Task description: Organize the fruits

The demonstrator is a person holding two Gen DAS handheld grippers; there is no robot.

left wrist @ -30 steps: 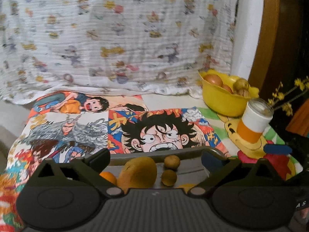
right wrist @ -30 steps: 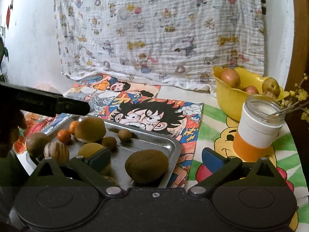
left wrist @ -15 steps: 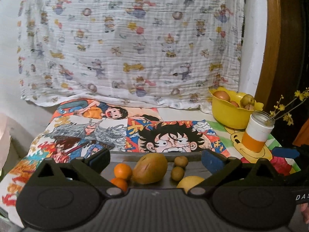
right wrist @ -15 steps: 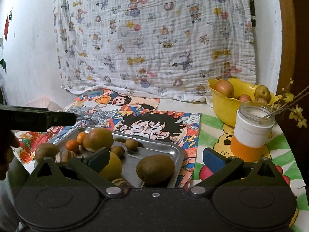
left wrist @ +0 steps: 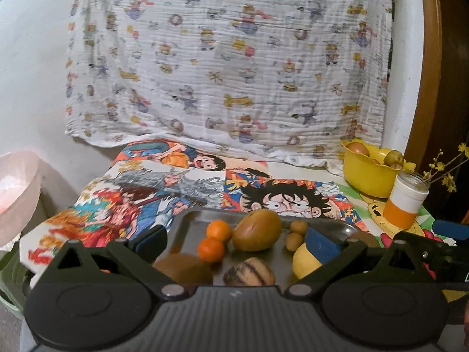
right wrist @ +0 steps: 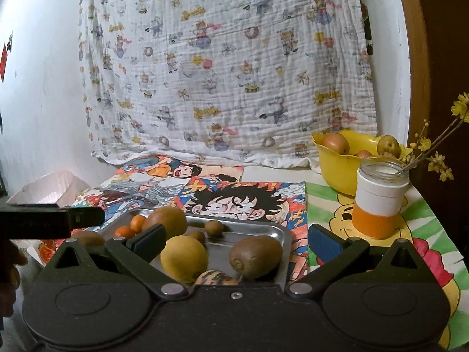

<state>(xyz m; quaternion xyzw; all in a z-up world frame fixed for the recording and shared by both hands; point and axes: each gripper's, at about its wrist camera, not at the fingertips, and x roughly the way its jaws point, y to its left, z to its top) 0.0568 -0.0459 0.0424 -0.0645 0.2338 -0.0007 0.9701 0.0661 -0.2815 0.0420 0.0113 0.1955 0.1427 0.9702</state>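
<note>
Backdrop cloth [left wrist: 228,64]: white printed sheet hanging on the far wall, its lower edge resting on the table.
Table cover [right wrist: 240,202]: cartoon-print mats lying flat (several panels side by side).
Metal tray [right wrist: 263,230]: near centre of the table, on the mats; holds all loose fruit.
Yellow bowl [right wrist: 337,170]: far right, already containing several fruits, well apart from the tray.
Jar [right wrist: 381,202]: white with an orange band, just in front of the yellow bowl; yellow-flowered twigs stand in it.
Left gripper [left wrist: 234,242]: jaws spread wide, holding nothing, hovering at the tray's near edge.
Right gripper [right wrist: 234,242]: jaws likewise spread, empty, over the tray's near right corner.
Mango [left wrist: 257,229]: tray centre, largest fruit.
Lemon [right wrist: 184,257]: near side of the tray.
Kiwi [right wrist: 255,256]: just right of the lemon.
Striped fruit [left wrist: 249,274]: near edge (partly hidden by the gripper body).
Two oranges [left wrist: 211,249]: touching, left of the mango.
Two small brown fruits [left wrist: 294,240]: right of the mango.
</note>
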